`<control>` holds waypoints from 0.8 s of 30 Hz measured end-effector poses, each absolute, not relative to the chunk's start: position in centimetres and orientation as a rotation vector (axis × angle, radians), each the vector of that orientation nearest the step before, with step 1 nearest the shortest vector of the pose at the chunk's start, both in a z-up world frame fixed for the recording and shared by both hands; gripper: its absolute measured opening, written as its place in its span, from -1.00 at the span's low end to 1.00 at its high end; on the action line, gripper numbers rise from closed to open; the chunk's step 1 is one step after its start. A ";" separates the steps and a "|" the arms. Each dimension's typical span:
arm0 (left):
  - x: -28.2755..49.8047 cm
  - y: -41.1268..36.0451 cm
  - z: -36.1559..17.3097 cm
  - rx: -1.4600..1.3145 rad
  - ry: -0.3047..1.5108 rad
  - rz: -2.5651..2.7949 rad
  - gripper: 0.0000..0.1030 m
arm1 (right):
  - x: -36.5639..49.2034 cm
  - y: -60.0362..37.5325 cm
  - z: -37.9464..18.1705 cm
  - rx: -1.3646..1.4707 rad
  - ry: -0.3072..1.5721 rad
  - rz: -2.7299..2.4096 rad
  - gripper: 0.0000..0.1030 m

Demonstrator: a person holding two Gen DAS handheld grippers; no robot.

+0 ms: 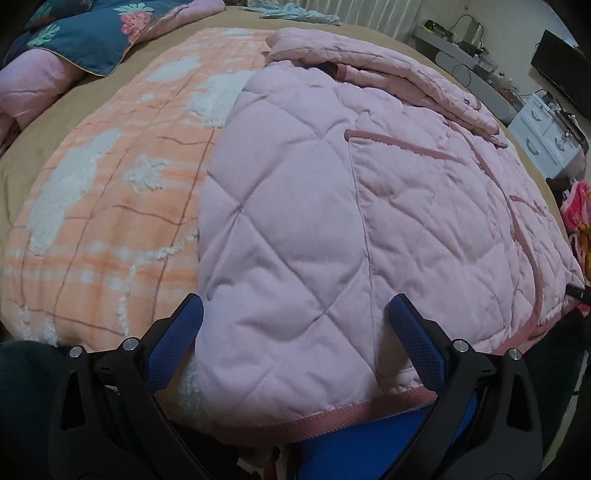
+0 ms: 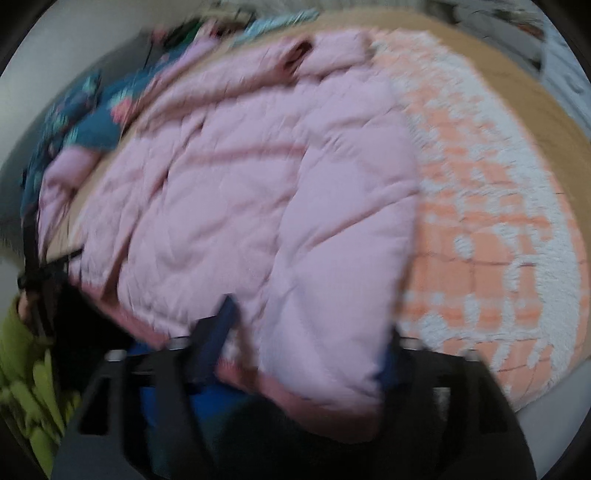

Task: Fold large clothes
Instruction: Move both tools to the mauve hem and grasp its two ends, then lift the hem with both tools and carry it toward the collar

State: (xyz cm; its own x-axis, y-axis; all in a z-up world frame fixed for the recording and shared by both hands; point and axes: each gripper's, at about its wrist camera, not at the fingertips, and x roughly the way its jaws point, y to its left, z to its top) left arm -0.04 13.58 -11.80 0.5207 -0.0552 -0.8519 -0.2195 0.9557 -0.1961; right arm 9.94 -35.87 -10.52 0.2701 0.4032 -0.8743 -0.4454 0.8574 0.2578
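Two grippers hang over the near hem of a pink quilted jacket [image 1: 332, 206] that lies spread on an orange-and-white blanket [image 1: 110, 192] covering a tan bed [image 1: 22, 158]. Seen from the left wrist, the left gripper [image 1: 295, 343] has its jaws spread wide, one blue pad on each side of a folded panel of the jacket; the ribbed hem sits between them, yet neither pad presses on the cloth. A darker pink trim runs along the pocket edge, and the far side of the garment is folded back over itself.

From the right wrist (a badly smeared view), the right gripper [image 2: 306, 339] also straddles the jacket's lower edge, its jaws well apart, with the cloth bulging up between them and hiding the right finger; whether the pads pinch it I cannot tell. A dark floral pillow [image 1: 85, 33] lies at the bed's far corner, and white drawers [image 1: 546, 140] stand beyond the bed.
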 end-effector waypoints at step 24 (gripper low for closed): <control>0.5 10.3 -5.2 -0.174 0.759 -0.056 -0.84 | 10.0 -37.6 -2.1 0.212 0.760 0.582 -0.63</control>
State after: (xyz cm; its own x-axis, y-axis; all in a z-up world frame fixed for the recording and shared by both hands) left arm 0.54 10.30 -5.15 0.7249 -0.1131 -0.6796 -0.0126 0.9841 -0.1772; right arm 9.99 -37.60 -2.13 0.5773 0.5677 -0.5869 -0.4193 0.8228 0.3835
